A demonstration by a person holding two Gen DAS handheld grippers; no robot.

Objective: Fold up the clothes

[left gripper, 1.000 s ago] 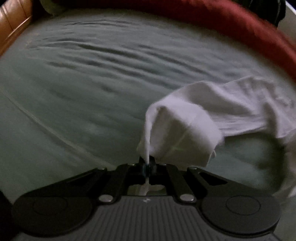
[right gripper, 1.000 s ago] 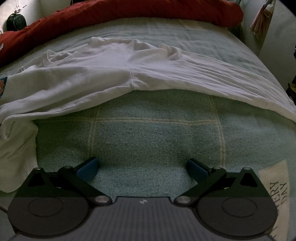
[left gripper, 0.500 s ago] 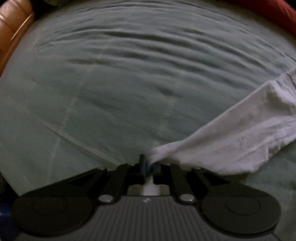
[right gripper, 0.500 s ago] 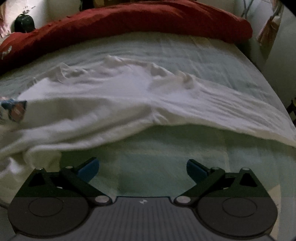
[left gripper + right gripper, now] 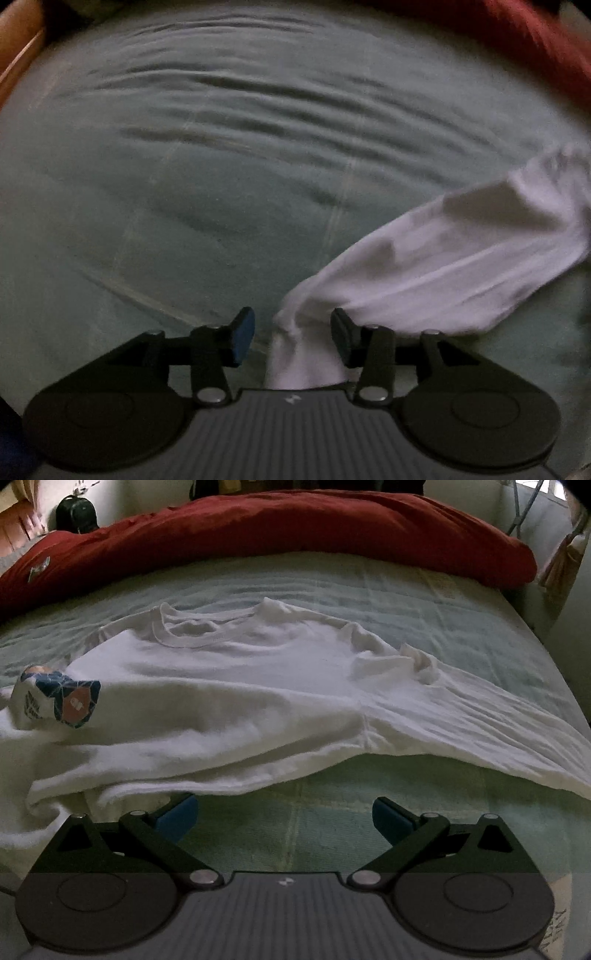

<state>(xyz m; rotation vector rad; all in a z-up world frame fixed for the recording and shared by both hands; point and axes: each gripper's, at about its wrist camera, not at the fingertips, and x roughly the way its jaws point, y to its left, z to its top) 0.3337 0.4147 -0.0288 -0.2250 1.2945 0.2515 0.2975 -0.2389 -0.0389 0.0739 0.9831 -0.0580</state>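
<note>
A white T-shirt [image 5: 277, 686] lies spread on the pale green bedcover [image 5: 295, 834], collar toward the far side. A printed patch [image 5: 62, 698] shows on its turned-over left part. In the left wrist view one white sleeve [image 5: 443, 258] stretches from the right edge down to my left gripper [image 5: 291, 325]. Its jaws are opening; the sleeve's end lies loose between them and the pads do not press on it. My right gripper [image 5: 284, 812] stands wide open over bare bedcover just in front of the shirt's near edge, with nothing between its fingers.
A red duvet [image 5: 295, 528] is bunched along the far side of the bed and shows at the top right [image 5: 535, 44] in the left wrist view. A black bag [image 5: 75, 511] stands behind it. A wooden frame [image 5: 14, 48] edges the bed's left side.
The left gripper drew the sleeve out straight across the bed, then its jaws parted and let the end go. The right gripper backed off from the shirt, so the collar now shows.
</note>
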